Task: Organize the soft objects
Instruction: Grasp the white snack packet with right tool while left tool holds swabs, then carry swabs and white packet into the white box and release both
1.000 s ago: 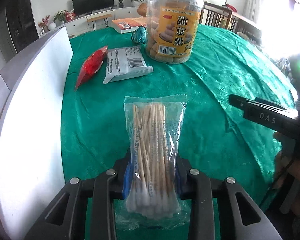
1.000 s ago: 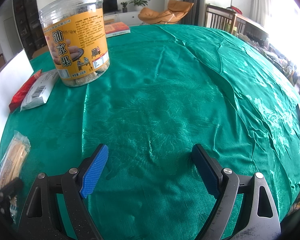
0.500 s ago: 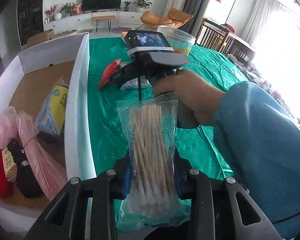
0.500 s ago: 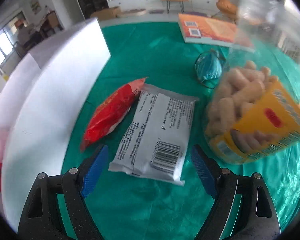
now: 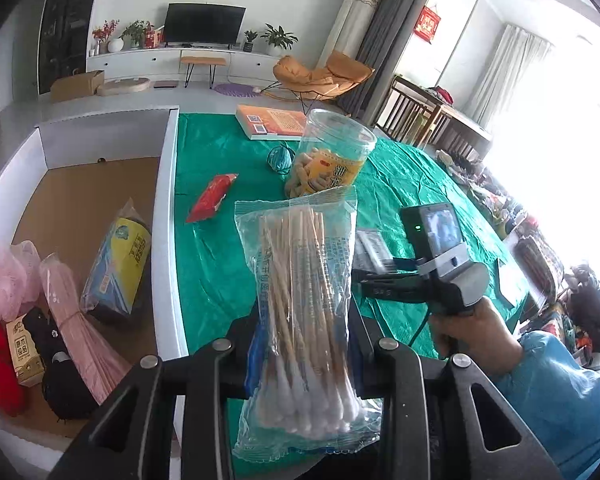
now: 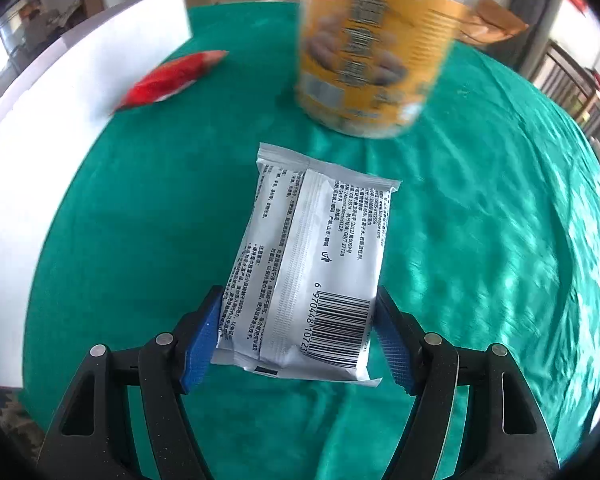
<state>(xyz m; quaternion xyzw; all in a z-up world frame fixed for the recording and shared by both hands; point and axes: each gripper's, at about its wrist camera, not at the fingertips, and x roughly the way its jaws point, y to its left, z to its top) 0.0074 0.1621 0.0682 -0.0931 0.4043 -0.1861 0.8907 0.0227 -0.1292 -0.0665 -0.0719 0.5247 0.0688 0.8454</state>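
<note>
From my left wrist camera, my left gripper (image 5: 304, 344) pinches the bag of cotton swabs (image 5: 300, 312) low down, near the cotton tips, so most of the bag stands free above the jaws. The film is slick and the sticks are loose inside, so I judge the bag could slide or sag sideways out of the pinch if I tip it too fast. It is up off the green tablecloth (image 5: 216, 248), just right of the white box (image 5: 166, 216), where a yellow and blue packet (image 5: 118, 264) and pink things already lie, and a careless release could drop it on the box wall instead of inside. My left hand points forward and down over the table edge. My right hand (image 5: 476, 332), in a blue sleeve, holds its tool low across the table at the right. From my right wrist camera, my right gripper (image 6: 296, 332) points steeply down with its jaws either side of the white packet (image 6: 308, 264) lying flat on the cloth; they have just been closing, and I cannot tell whether the pads press yet. The packet is wide and flat, so the pads may skid over its edges or catch cloth. The snack jar (image 6: 376, 44) stands close behind and could be knocked.
</note>
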